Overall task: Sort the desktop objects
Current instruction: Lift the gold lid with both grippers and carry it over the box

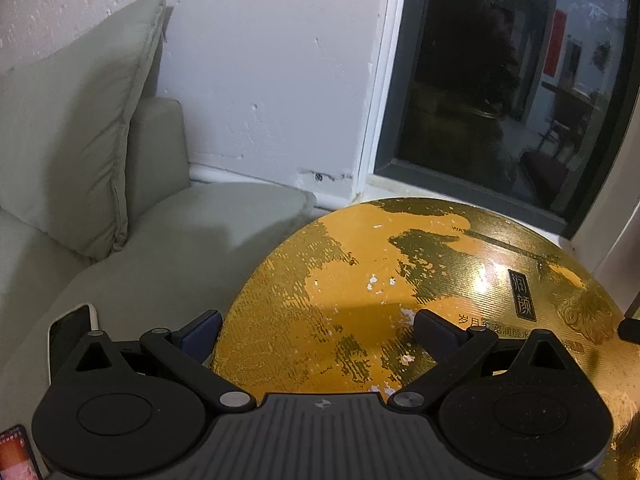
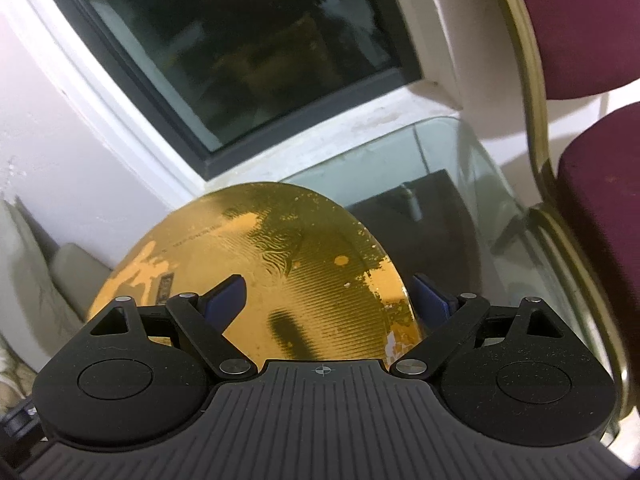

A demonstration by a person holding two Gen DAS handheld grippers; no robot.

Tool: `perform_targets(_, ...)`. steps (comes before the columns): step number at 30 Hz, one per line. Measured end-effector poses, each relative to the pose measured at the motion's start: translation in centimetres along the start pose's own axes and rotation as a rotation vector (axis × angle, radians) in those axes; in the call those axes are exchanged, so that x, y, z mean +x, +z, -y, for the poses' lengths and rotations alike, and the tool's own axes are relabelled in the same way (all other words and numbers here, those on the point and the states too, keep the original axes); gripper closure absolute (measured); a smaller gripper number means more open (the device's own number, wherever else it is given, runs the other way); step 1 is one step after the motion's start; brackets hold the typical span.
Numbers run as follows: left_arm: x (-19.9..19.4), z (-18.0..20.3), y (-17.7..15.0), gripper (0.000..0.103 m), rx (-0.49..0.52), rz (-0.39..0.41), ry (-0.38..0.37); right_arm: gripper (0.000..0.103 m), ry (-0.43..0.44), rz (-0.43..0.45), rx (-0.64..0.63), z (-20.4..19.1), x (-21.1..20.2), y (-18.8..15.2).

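Note:
A round golden box (image 1: 360, 280) with a worn orange-gold top and printed Chinese characters fills the left wrist view. My left gripper (image 1: 318, 330) is open above its near left rim, one finger (image 1: 200, 332) outside the edge and the other over the top. In the right wrist view the same golden box (image 2: 260, 276) lies on a glass table (image 2: 448, 168). My right gripper (image 2: 328, 298) is open over its near right rim, one finger (image 2: 430, 300) beyond the edge. Nothing is held in either gripper.
A grey-green sofa (image 1: 160, 248) with a cushion (image 1: 80, 120) lies left of the box. A phone (image 1: 72, 332) rests on the sofa, and another lit screen (image 1: 16, 452) shows at the bottom left. A dark window (image 2: 224, 52) is behind. A maroon chair (image 2: 592, 184) stands right.

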State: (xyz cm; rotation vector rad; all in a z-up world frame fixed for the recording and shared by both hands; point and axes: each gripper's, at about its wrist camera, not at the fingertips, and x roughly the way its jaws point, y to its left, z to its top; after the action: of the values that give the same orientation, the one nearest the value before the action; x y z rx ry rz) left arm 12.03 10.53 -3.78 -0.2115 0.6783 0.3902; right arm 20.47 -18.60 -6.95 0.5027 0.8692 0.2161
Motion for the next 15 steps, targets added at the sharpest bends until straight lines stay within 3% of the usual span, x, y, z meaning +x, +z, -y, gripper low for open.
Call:
perform_targets(8,0.4,0.0,-0.1,0.003,0.019,0.007,0.002,0.011,0.007,-0.017,0.016,0.2,0.4,0.0)
perform_targets(15,1.5,-0.5,-0.4,0.003,-0.013,-0.027,0.003,0.011,-0.048,-0.009,-0.039,-0.9,1.3,-0.3)
